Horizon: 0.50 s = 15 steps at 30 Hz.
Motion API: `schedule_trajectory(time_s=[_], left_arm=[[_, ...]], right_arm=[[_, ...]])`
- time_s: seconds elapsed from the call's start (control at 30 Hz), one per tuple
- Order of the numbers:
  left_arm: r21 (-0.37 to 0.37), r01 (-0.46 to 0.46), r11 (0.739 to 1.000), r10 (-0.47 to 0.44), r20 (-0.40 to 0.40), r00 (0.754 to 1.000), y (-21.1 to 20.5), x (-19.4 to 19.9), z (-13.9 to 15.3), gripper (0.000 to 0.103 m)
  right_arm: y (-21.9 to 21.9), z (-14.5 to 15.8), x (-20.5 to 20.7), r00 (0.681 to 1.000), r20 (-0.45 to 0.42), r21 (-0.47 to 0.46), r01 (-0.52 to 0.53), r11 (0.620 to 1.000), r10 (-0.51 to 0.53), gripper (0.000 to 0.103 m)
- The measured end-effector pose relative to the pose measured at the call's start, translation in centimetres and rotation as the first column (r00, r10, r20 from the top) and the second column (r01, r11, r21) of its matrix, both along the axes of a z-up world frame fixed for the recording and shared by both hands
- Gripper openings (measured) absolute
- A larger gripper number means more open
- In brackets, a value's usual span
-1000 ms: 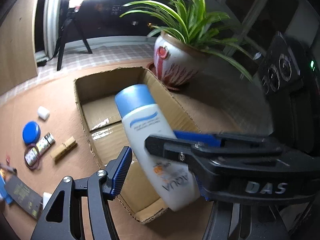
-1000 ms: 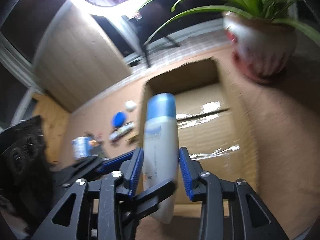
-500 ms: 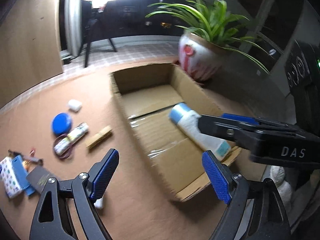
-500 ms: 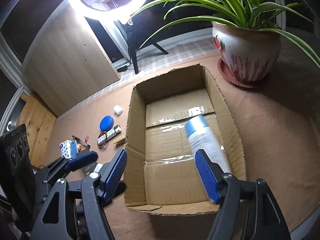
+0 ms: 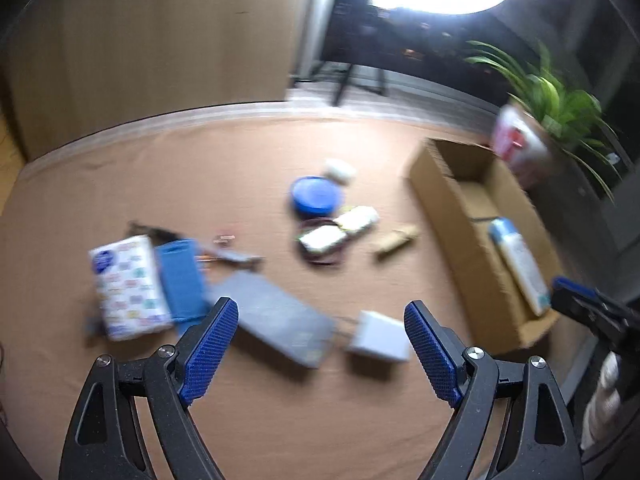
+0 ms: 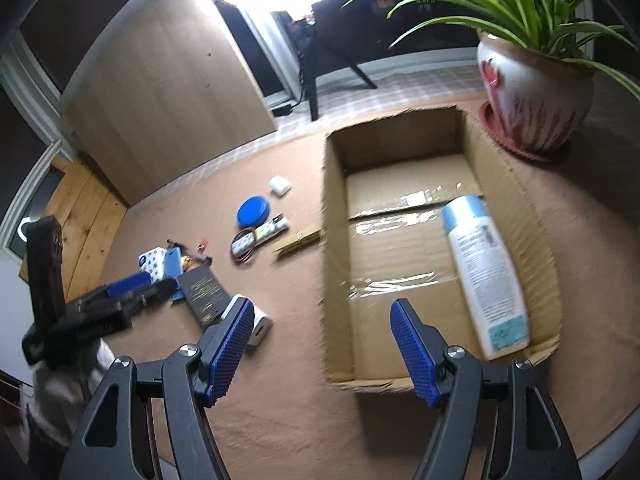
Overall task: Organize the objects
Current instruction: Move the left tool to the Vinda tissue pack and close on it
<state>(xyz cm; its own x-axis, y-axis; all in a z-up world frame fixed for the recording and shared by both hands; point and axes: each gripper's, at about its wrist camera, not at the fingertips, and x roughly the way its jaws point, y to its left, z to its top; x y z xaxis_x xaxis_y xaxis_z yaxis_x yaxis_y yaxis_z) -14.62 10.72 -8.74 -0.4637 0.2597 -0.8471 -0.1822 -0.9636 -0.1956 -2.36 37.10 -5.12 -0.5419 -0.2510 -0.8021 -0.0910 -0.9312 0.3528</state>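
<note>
Your left tool [image 5: 320,344], jaws released and empty, hangs nearest the dark flat box [image 5: 276,320] lying crosswise just ahead

Hand-held gripper [image 5: 320,344]: black arms; blue ribbed pads [image 5: 208,352]; silver screws.

bottle [image 6: 486,276] in box [image 6: 334,240], right side | small items [image 6: 256,236] left of box | plant pot [image 6: 532,96] behind, probably touching

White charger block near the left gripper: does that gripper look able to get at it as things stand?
Probably yes. The left gripper is open and empty, and the white charger block lies on the mat between its fingers' line of sight with nothing on top of it.
</note>
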Motion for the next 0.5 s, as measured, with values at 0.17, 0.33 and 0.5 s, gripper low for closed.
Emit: schedule_trajectory(time_s=[0.17,0.33,0.5], left_arm=[[-0.035,-0.104,0.994,0.105,0.014,0.994,-5.3,-2.3,-0.4,0.088],[-0.067,-0.150,0.986,0.152,0.031,0.988,-8.6,-5.0,-0.7,0.087],[-0.128,-0.169,0.977,0.176,0.049,0.983,-10.5,-7.9,-1.4,0.087]], right_arm=[[-1.2,-0.4,0.1,1.000,0.012,0.005,-0.001,1.000,0.000,0.067],[-1.8,-0.5,0.6,1.000,0.019,0.004,0.008,1.000,-0.008,0.067],[-1.8,-0.8,0.9,0.999,0.026,0.007,0.026,1.000,-0.026,0.067]])
